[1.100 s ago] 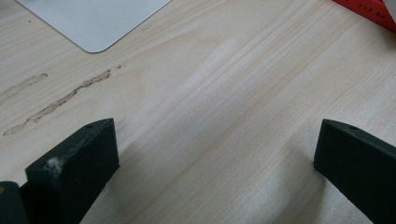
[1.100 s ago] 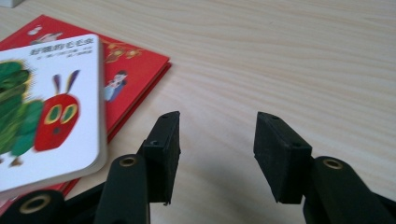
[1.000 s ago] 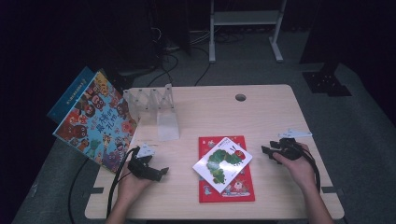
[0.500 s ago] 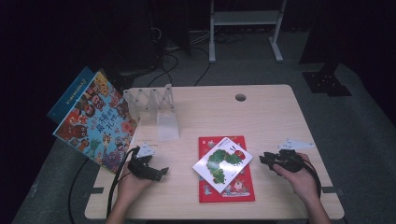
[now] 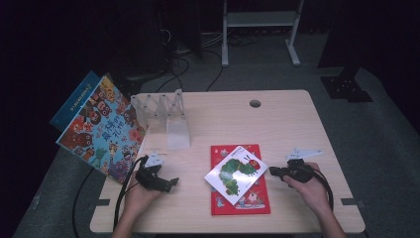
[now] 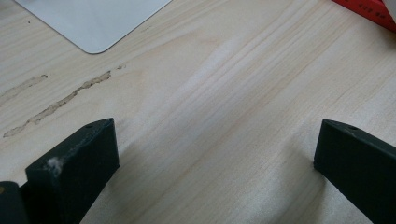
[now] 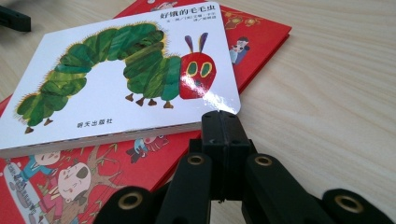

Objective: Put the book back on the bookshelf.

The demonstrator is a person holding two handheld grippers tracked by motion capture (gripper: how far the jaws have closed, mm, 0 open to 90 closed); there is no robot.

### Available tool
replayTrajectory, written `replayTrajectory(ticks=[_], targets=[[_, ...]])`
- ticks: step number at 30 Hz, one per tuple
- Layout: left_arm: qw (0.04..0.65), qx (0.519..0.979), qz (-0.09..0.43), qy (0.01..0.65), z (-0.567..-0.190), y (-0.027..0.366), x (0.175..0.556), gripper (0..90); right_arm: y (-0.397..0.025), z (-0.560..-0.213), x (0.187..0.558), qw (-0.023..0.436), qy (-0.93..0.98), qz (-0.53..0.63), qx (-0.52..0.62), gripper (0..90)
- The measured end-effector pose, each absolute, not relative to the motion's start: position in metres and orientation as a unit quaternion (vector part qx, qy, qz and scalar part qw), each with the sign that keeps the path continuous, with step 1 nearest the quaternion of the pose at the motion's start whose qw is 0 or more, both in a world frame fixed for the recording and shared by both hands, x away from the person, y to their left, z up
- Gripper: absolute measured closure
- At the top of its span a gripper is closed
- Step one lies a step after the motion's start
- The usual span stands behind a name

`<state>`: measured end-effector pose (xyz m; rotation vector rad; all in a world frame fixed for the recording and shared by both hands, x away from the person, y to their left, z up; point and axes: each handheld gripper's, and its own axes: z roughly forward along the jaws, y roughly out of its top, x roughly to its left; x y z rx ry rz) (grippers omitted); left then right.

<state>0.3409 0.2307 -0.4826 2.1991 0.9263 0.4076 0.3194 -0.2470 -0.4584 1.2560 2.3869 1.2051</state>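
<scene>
A white caterpillar board book [image 5: 236, 171] [image 7: 116, 74] lies askew on top of a larger red picture book [image 5: 239, 197] [image 7: 93, 186] near the table's front middle. My right gripper [image 5: 273, 171] [image 7: 220, 119] is shut with nothing in it, its tips close to the near right corner of the white book. My left gripper [image 5: 171, 183] [image 6: 210, 154] rests low over bare wood at the front left, jaws wide open and nothing between them. A red book corner [image 6: 369, 9] appears at the top right of the left gripper view.
A clear folding book rack [image 5: 161, 110] stands at the back left of the table [image 5: 277, 124]. A large colourful book [image 5: 101, 129] leans off the table's left edge. A round cable hole [image 5: 255, 103] sits at the back. A white sheet corner [image 6: 93, 23] lies ahead of the left gripper.
My right gripper has moved left and toward the front, coming close to the white book's corner. The left gripper has stayed where it was.
</scene>
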Motion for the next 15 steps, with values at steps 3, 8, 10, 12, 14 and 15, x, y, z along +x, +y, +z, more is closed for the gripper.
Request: replayTrajectory(ticks=[3, 8, 10, 12, 14, 15], targets=[[0.353, 0.85, 0.158, 0.358, -0.483, 0.231, 0.341, 0.0, -0.245, -0.46, 0.322, 0.089, 0.805, 0.406, 0.422, 89.6], [0.353, 0.85, 0.158, 0.358, -0.483, 0.231, 0.341, 0.0, -0.234, -0.462, 0.323, 0.088, 0.813, 0.405, 0.41, 89.5], [0.353, 0.85, 0.158, 0.358, -0.483, 0.231, 0.341, 0.0, -0.233, -0.462, 0.324, 0.093, 0.815, 0.4, 0.41, 89.5], [0.353, 0.85, 0.158, 0.358, -0.483, 0.231, 0.341, 0.0, -0.233, -0.462, 0.326, 0.094, 0.816, 0.398, 0.409, 89.4], [0.353, 0.85, 0.157, 0.357, -0.483, 0.231, 0.341, 0.0, -0.233, -0.463, 0.327, 0.093, 0.816, 0.397, 0.41, 89.3], [0.353, 0.85, 0.157, 0.357, -0.483, 0.231, 0.341, 0.0, -0.233, -0.463, 0.327, 0.093, 0.817, 0.396, 0.409, 89.2]])
